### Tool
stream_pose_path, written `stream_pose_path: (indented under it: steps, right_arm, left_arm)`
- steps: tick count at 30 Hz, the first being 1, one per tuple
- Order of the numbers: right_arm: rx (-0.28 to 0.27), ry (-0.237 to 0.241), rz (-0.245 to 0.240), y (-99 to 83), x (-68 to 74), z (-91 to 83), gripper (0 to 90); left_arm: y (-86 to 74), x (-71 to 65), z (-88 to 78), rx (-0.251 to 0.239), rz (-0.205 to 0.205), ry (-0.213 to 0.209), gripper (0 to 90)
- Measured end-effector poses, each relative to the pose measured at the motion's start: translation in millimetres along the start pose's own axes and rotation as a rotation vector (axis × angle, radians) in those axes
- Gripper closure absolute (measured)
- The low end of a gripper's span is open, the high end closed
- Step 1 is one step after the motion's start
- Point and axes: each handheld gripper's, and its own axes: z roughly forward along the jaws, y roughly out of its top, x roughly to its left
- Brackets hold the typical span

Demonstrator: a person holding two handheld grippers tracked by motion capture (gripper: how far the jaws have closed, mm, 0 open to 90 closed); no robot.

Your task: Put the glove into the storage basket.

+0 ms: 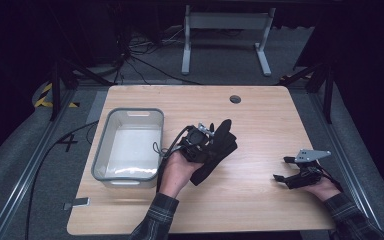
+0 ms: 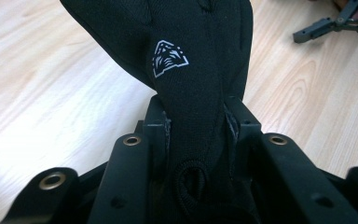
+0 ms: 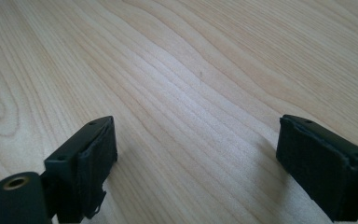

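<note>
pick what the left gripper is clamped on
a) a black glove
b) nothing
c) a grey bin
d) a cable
a: in the left gripper view the black glove with a white logo sits pinched between the jaws of the left gripper, and the high view shows it hanging from that gripper.

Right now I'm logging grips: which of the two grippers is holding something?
The left gripper, clamped on the black glove; the right gripper stands open over bare table.

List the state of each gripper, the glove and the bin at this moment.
left gripper: shut on the black glove.
black glove: pinched between the jaws, hanging over the table.
right gripper: open, nothing between the jaws, low over the wood.
grey bin: upright on the table, looks empty.
</note>
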Motion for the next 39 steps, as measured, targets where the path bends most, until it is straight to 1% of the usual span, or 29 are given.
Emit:
stream_pose_path:
  steps: [3, 4, 6, 8, 10, 13, 14, 18, 27, 30, 31, 32, 37, 39]
  right_arm:
    - [0.000, 0.000, 0.000, 0.0, 0.0, 0.0, 12.7]
    - [0.000, 0.000, 0.000, 0.0, 0.0, 0.0, 12.7]
    - [0.000, 0.000, 0.000, 0.0, 0.0, 0.0, 12.7]
    - [0.000, 0.000, 0.000, 0.0, 0.0, 0.0, 12.7]
    - [0.000, 0.000, 0.000, 0.0, 0.0, 0.0, 12.7]
    - [0.000, 0.000, 0.000, 0.0, 0.0, 0.0, 12.7]
    - [0.000, 0.000, 0.000, 0.0, 0.0, 0.0, 12.7]
    - [0.000, 0.000, 0.000, 0.0, 0.0, 0.0, 12.7]
    - [0.001, -0.003, 0.001, 0.1, 0.0, 0.0, 12.7]
    - [0.001, -0.003, 0.001, 0.1, 0.0, 0.1, 12.7]
    - [0.001, -0.003, 0.001, 0.1, 0.0, 0.1, 12.7]
    - [0.000, -0.002, 0.002, 0.1, 0.0, 0.1, 12.7]
    - [0.001, -0.003, 0.001, 0.1, 0.0, 0.1, 12.7]
    - [0.000, -0.002, 0.001, 0.1, 0.0, 0.1, 12.7]
  left_arm:
    - [-1.5, 6.1, -9.7, -0.009, -0.015, 0.016, 67.7]
    - [-1.5, 6.1, -9.7, -0.009, -0.015, 0.016, 67.8]
    - [-3.3, 12.7, -19.9, -0.014, -0.027, 0.037, 67.8]
    - [-3.9, 14.6, -23.2, -0.018, -0.031, 0.043, 67.7]
    - [-6.1, 20.8, -33.1, -0.023, -0.042, 0.061, 67.7]
    - [-8.6, 27.4, -41.3, -0.028, -0.043, 0.076, 67.5]
    - [-8.6, 27.4, -41.3, -0.028, -0.043, 0.076, 67.5]
    - [-14.4, 38.9, -56.1, -0.039, -0.066, 0.105, 67.5]
    - [-32.4, 61.6, -80.8, -0.061, -0.117, 0.165, 67.5]
    - [-38.8, 68.4, -87.1, -0.067, -0.135, 0.184, 67.5]
    - [-38.8, 68.4, -87.1, -0.067, -0.135, 0.184, 67.5]
    - [-44.3, 74.0, -91.8, -0.070, -0.151, 0.196, 67.5]
    - [-55.6, 86.1, -99.8, -0.068, -0.171, 0.237, 67.5]
    - [-61.3, 93.3, -102.6, -0.074, -0.193, 0.246, 67.5]
